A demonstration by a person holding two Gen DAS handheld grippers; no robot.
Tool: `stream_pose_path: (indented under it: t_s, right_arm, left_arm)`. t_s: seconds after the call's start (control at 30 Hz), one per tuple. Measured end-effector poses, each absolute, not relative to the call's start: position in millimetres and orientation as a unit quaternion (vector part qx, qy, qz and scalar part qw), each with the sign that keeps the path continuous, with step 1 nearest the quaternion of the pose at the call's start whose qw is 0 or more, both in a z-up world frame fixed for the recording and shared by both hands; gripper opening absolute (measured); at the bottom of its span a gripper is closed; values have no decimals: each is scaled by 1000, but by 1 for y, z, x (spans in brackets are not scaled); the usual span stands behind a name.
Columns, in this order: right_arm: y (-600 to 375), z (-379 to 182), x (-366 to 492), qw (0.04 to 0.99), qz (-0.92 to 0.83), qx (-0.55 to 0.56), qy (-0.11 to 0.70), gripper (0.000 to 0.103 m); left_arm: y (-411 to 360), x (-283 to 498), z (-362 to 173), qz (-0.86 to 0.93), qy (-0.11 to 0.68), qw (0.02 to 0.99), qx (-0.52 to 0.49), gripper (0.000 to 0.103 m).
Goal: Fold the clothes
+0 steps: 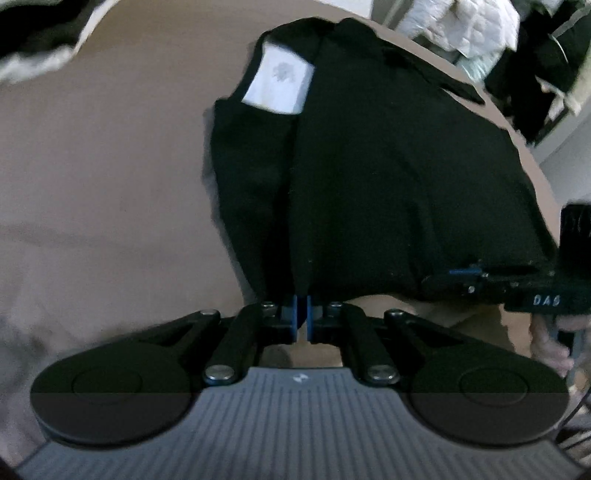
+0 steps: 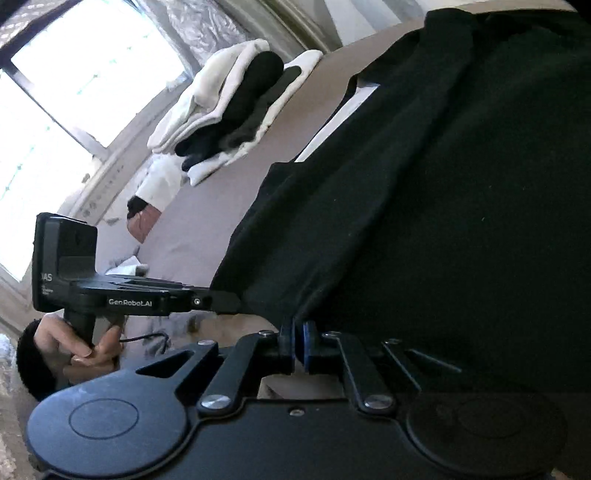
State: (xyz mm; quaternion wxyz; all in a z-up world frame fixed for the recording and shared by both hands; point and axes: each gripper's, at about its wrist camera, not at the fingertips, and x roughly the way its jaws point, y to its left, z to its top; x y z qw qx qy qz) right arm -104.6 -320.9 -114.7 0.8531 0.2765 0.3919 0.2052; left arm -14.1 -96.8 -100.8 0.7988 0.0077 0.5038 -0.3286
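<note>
A black garment point(image 1: 388, 166) with a white patch point(image 1: 279, 83) lies spread on a tan surface point(image 1: 92, 166), its near hem lifted. My left gripper point(image 1: 302, 301) is shut on that hem at the left, blue pads pressed together over the cloth. To the right my right gripper point(image 1: 454, 272) pinches the same hem. In the right wrist view the black garment point(image 2: 443, 184) fills the right side and my right gripper point(image 2: 300, 330) is shut on its edge. The left gripper point(image 2: 236, 304) grips the corner beside it, with a hand point(image 2: 92, 350) on its handle.
A pile of folded white and black clothes point(image 2: 229, 107) sits at the far end of the surface, below a bright window point(image 2: 85, 74). White quilted fabric point(image 1: 461, 26) and dark clothing point(image 1: 546, 66) lie beyond the far right edge. More dark cloth point(image 1: 37, 37) is at the upper left.
</note>
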Motion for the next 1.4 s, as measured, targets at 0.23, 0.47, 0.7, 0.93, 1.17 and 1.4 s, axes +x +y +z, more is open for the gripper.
stream_pose_path:
  t_s: [0.23,0.47,0.7,0.93,1.17,1.4]
  right_arm:
    - [-316,-117,-96,843,224,261,413,11]
    - [-339,-141,-109,809,225,377,392,13]
    - [-388,-81,-113,849,208,363,322,56]
    - [-517,-55,-54,878,24,327,349,58]
    - [-617,-67,-1,862,-87,394,306,66]
    - [-700,-86,44,837,-187,454,243,73]
  left_arm:
    - [-92,-15,-110,-323,512,796,-1,7]
    - [-92,-23,-99,-312,506,804,-10,8]
    - [-83,-12,-44,-285,448,847,6,20]
    - [-166,65,-25,-308,410,856,71,41]
    - [-290,148,-34,-371,403,832,93,47]
    - [-336,212,-54,-400,420,809,95,47]
